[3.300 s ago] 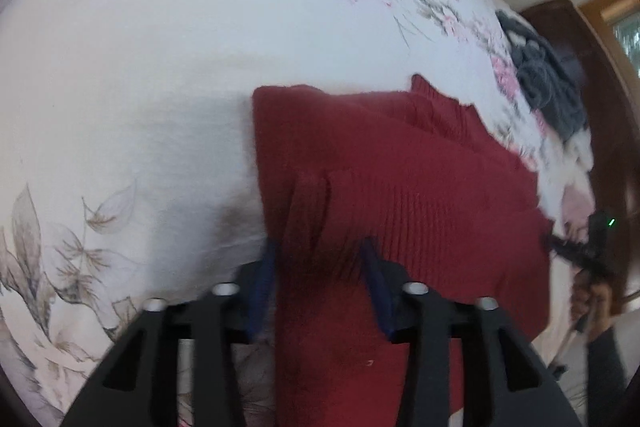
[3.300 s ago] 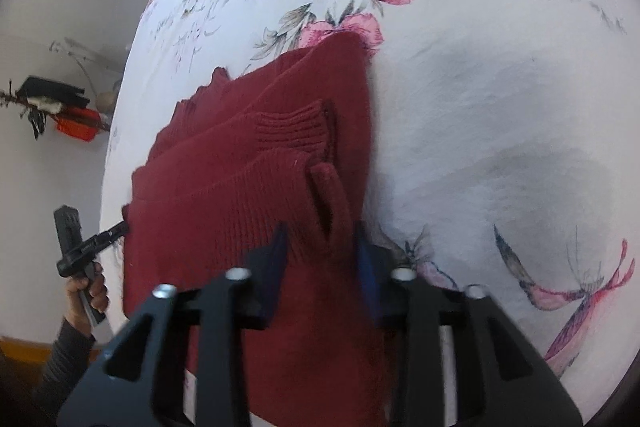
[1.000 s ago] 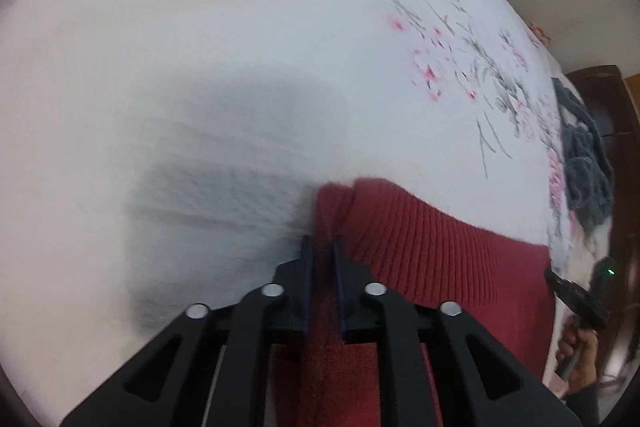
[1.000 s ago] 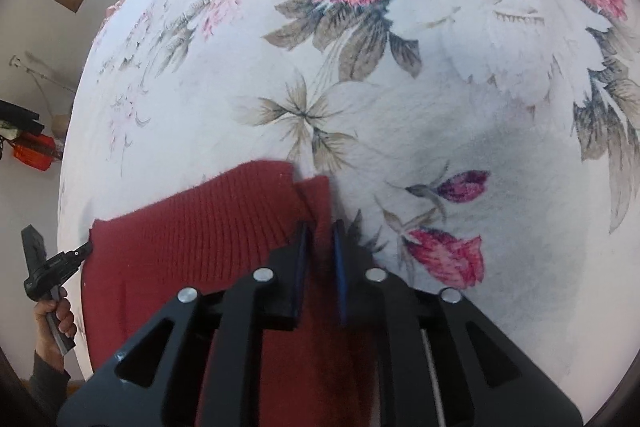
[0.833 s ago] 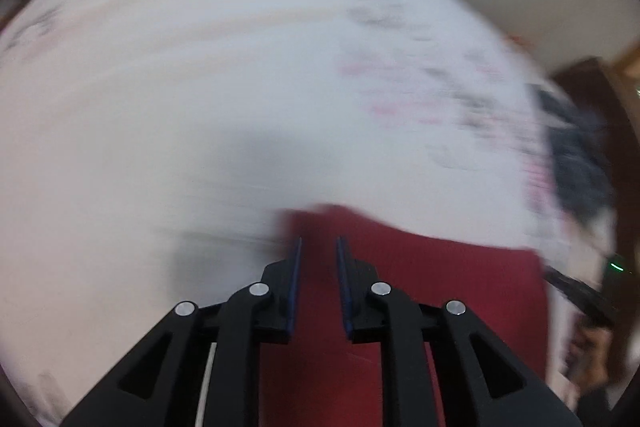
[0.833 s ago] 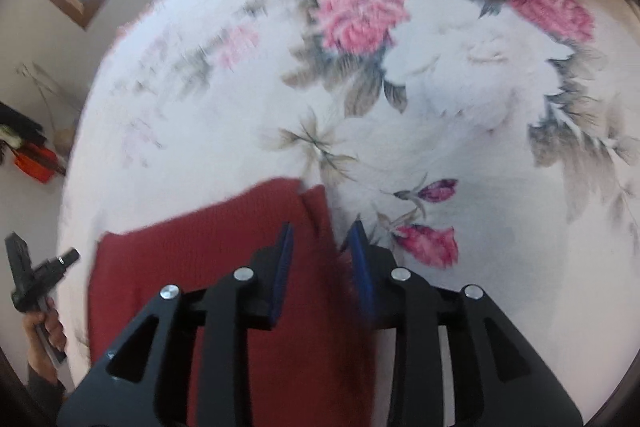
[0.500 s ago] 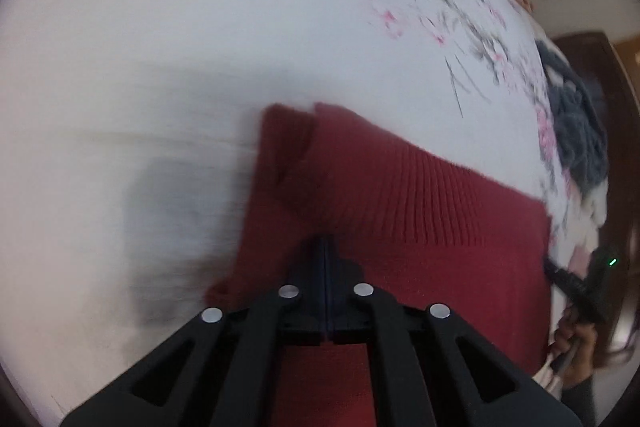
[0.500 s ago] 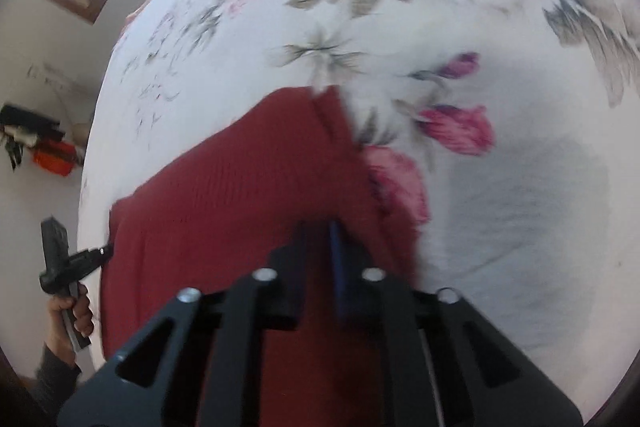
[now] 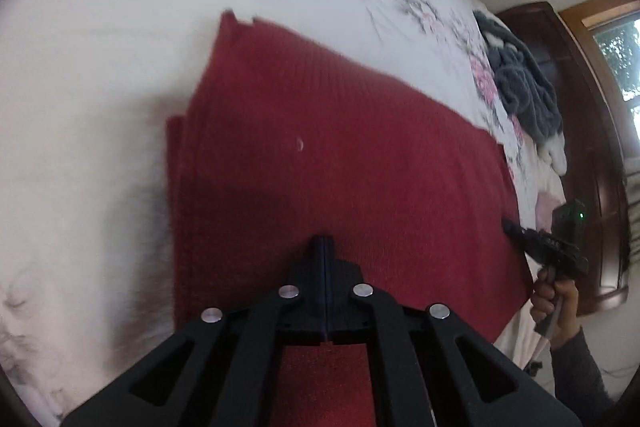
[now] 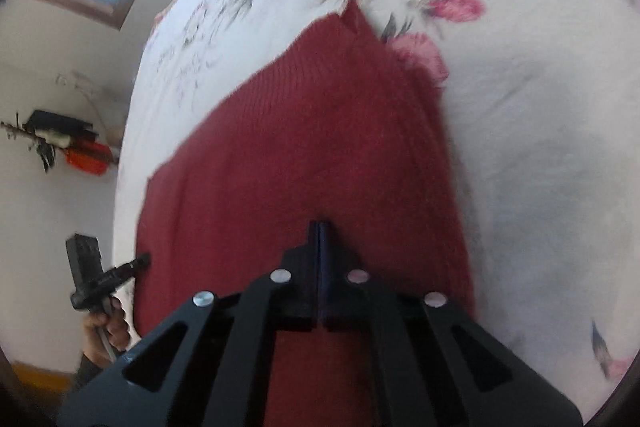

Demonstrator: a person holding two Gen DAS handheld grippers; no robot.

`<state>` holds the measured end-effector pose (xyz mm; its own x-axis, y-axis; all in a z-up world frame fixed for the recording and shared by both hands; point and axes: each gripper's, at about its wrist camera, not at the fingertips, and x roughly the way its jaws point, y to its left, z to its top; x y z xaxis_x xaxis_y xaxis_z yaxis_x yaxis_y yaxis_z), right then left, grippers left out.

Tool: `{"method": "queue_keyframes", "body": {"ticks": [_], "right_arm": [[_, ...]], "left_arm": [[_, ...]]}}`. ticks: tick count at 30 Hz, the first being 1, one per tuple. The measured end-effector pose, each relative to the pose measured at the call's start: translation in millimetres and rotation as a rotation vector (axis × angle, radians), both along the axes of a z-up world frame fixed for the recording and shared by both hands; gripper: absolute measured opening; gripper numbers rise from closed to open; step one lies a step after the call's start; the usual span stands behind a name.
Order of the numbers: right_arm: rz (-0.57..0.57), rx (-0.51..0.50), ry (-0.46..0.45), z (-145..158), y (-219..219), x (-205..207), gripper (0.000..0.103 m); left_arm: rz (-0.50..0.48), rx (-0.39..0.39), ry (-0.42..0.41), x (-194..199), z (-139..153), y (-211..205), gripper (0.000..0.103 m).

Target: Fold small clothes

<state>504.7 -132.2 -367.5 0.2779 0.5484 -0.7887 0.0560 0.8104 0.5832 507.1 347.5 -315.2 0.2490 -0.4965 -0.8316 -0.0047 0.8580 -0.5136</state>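
A dark red knitted sweater (image 9: 340,155) lies folded into a rough rectangle on a bed covered by a white sheet with pink and grey flowers (image 9: 120,27), its ribbed edge turned toward the far side. The left gripper (image 9: 322,247) is over the near part of the sweater with its fingers pressed together, the blue pads meeting in a thin line with no cloth seen between them. The right gripper (image 10: 320,233) is in the same pose over the sweater's other side, fingers together and tips over the knit (whether either one touches the fabric cannot be told). In the left wrist view the right gripper shows at the sweater's right edge, held by a hand (image 9: 554,297) in a dark sleeve; the right wrist view shows the left one likewise. A heap of dark grey clothing (image 9: 520,87) sits well apart, toward the bed's far end near a dark wooden headboard (image 9: 580,107).
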Motion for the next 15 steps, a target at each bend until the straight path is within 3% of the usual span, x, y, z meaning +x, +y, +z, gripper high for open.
{"method": "queue_keyframes", "body": {"ticks": [2,5,7,9,10,11,13,14,15], "right_arm": [[0.012,0.015,-0.038,19,1,-18,0.023],[0.070,0.044,-0.059,29,12,-54,0.023],[0.110,0.029,-0.035,20,20,-73,0.023],[0.129,-0.034,-0.003,2,25,-87,0.015],[0.142,-0.080,-0.011,-3,27,-90,0.010],[0.136,-0.094,-0.010,-4,26,-90,0.004],[0.085,-0.044,0.000,10,20,-94,0.013],[0.084,-0.039,-0.022,18,19,-96,0.025],[0.090,-0.047,-0.048,28,18,-102,0.029]], "left_arm": [[-0.020,-0.031,-0.053,-17,25,-2,0.005],[-0.088,-0.109,-0.102,-57,50,-11,0.005],[-0.117,-0.126,-0.083,-81,45,-17,0.006],[-0.130,-0.050,-0.046,-94,28,-23,0.006],[-0.141,0.024,-0.024,-99,13,-26,0.003],[-0.132,0.034,0.006,-101,2,-24,0.002],[-0.097,-0.001,0.011,-106,5,-19,0.004],[-0.092,-0.004,-0.014,-110,15,-19,0.014],[-0.093,-0.016,-0.034,-113,21,-19,0.019]]}}
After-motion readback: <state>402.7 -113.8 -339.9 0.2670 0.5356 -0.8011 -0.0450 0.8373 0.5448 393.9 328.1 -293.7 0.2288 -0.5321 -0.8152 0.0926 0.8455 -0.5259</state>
